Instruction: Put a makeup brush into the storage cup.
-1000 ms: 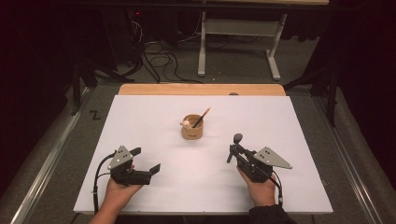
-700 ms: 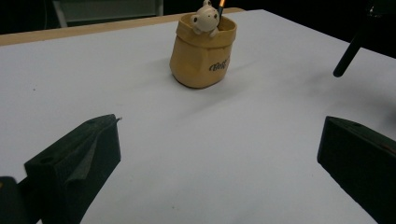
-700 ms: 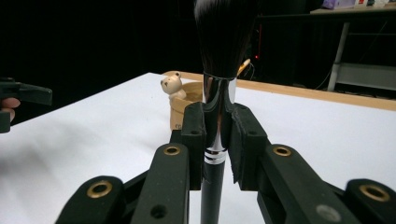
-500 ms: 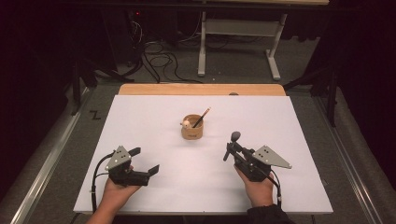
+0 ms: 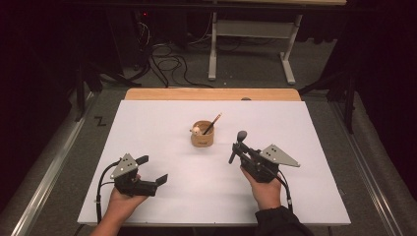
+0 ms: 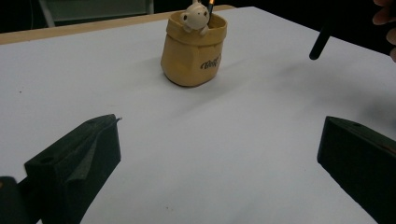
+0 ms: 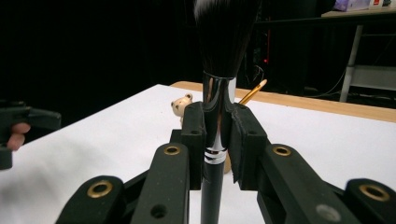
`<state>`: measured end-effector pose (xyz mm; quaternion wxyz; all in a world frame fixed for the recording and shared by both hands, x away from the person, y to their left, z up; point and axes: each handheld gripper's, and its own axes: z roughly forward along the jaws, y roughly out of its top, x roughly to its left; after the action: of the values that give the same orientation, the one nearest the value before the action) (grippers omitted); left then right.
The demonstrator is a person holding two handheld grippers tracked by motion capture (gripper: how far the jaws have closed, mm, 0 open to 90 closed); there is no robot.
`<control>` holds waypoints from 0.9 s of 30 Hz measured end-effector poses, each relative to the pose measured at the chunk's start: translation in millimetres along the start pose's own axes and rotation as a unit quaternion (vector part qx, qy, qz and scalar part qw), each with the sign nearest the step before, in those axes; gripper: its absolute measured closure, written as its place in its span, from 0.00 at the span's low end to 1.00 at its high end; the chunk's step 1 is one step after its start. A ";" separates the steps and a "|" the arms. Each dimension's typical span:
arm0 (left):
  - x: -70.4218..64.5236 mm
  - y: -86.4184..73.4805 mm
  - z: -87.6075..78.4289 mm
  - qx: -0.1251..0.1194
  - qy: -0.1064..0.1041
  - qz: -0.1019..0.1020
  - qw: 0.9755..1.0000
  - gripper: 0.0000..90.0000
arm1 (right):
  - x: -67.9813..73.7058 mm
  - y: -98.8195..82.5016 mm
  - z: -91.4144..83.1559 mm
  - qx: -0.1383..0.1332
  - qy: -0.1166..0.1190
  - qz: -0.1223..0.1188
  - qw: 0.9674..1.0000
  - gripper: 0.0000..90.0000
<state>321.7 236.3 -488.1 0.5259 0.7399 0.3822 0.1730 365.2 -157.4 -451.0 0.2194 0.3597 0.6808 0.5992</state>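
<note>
Presently catalogued, one white table (image 5: pixel 162 123) with a wooden strip along its far edge.

Item: right gripper (image 5: pixel 236 150), held in the person's right hand (image 5: pixel 263 189) at the near right of the table. Jaws clenched on a makeup brush (image 5: pixel 237 145). In the right gripper view the brush (image 7: pixel 218 93) stands upright between the two black pads, which press on its silver ferrule and black handle; dark bristles point up, handle end points down. In the high view the brush is tilted, bristle head away from the person, clear of the table surface.

Item: left gripper (image 5: pixel 153 169), held in the left hand (image 5: pixel 123 199) at the near left. Jaws spread wide, nothing between them; the left gripper view shows bare table between the pads.

Item: small tan holder (image 5: pixel 202 135), shaped like a sack, near the table's middle, just beyond and left of the brush, apart from it. A little bear figure (image 5: pixel 195 130) sits at its rim; a pencil (image 5: pixel 212 124) leans out of it.
</note>
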 end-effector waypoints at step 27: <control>0.3 -0.9 -2.5 -0.001 -0.003 0.009 1.000 0.00 | -10.5 32.5 51.4 -0.006 -0.001 0.024 1.000 0.88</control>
<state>319.9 238.3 -488.0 0.5259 0.7432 0.3744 0.1760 416.8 -130.7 -430.2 0.2074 0.3756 0.6682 0.6078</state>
